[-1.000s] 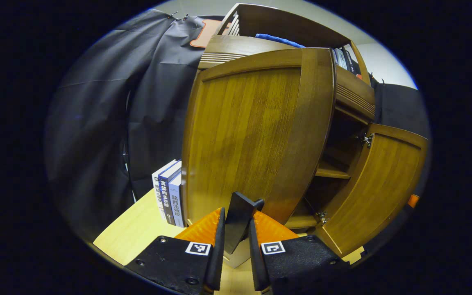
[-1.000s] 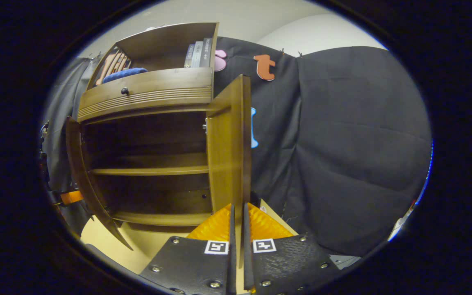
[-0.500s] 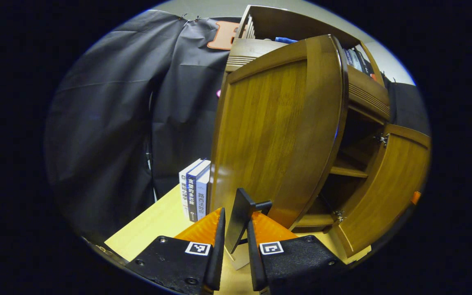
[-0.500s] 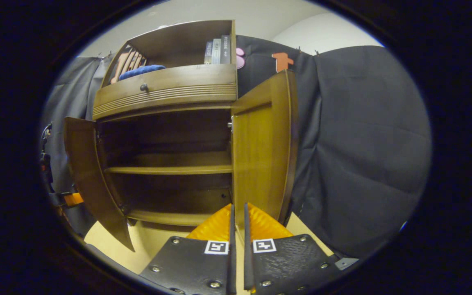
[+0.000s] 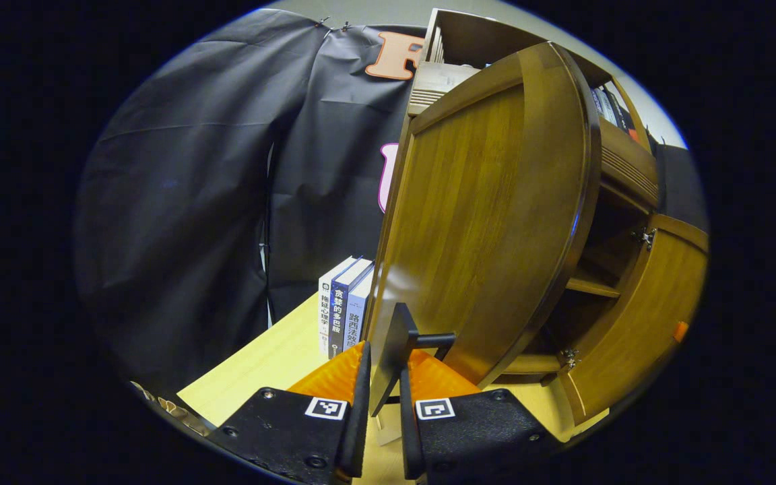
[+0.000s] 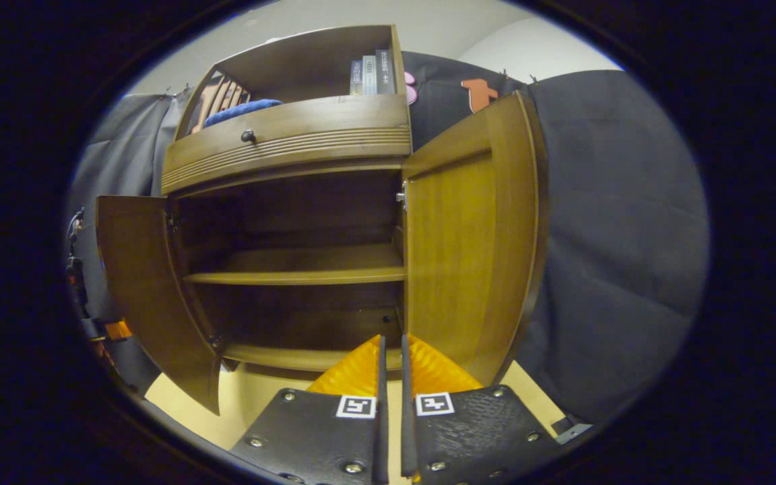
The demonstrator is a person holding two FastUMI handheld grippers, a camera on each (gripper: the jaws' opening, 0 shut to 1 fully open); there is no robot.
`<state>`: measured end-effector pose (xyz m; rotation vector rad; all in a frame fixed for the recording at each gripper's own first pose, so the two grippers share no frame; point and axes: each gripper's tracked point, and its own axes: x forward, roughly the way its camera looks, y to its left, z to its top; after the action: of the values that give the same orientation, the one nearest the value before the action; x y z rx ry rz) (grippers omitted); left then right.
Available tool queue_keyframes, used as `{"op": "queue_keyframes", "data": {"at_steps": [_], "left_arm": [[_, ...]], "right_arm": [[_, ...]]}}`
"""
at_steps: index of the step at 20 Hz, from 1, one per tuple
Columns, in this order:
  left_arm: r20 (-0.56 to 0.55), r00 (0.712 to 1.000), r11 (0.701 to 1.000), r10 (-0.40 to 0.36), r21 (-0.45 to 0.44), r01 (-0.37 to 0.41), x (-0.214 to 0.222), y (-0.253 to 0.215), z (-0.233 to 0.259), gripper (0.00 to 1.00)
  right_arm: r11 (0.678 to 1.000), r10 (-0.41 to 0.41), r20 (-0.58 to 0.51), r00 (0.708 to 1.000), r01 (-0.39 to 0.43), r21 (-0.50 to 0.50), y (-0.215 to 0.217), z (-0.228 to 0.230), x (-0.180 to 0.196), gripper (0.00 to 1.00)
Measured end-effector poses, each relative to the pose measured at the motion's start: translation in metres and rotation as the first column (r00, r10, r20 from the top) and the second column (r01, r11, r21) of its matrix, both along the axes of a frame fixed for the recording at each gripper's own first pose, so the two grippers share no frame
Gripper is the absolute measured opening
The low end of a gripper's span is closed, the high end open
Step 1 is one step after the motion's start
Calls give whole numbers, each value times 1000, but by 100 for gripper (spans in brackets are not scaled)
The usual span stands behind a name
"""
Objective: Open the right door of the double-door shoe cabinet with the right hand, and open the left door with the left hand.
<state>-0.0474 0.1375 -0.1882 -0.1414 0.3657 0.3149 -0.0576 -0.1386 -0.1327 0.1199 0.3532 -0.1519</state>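
Left gripper view: left gripper (image 5: 384, 377) clamped on the dark flat handle (image 5: 395, 350) of the left door (image 5: 489, 215), beside upright books (image 5: 342, 306) on the pale worktop (image 5: 273, 364). Right gripper view: right gripper (image 6: 390, 377) closed, nothing visibly between its fingers, before the shoe cabinet (image 6: 294, 135); right door (image 6: 472, 229) open, revealing a wooden shelf (image 6: 300, 275). Both doors have swung wider than half a second ago. Surfaces are glossy brown wood.

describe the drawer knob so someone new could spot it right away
Find the wooden shoe cabinet with both doors swung open. Just above the open compartment runs a ribbed drawer front; the small dark round knob sits on it, under a blue cloth, the only hardware there.
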Motion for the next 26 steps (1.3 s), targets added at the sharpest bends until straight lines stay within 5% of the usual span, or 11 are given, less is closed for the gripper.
{"op": "queue_keyframes", "data": {"at_steps": [7,20,22,26], "left_arm": [[-2,1000,1000,-19,22,19,-10,15,4,23],[2,997,997,76,6,-76,-45,33,10,23],[6,996,996,87,14,-87,-47,34,14,15],[16,993,992,118,44,-119,-53,43,20,15]], "right_arm": [[996,79,10,997,-79,33,31,-3,29,7],[978,183,23,983,-185,101,76,-10,52,7],[975,197,19,980,-198,105,80,-12,51,7],[974,205,13,979,-205,95,79,-14,46,7]]}}
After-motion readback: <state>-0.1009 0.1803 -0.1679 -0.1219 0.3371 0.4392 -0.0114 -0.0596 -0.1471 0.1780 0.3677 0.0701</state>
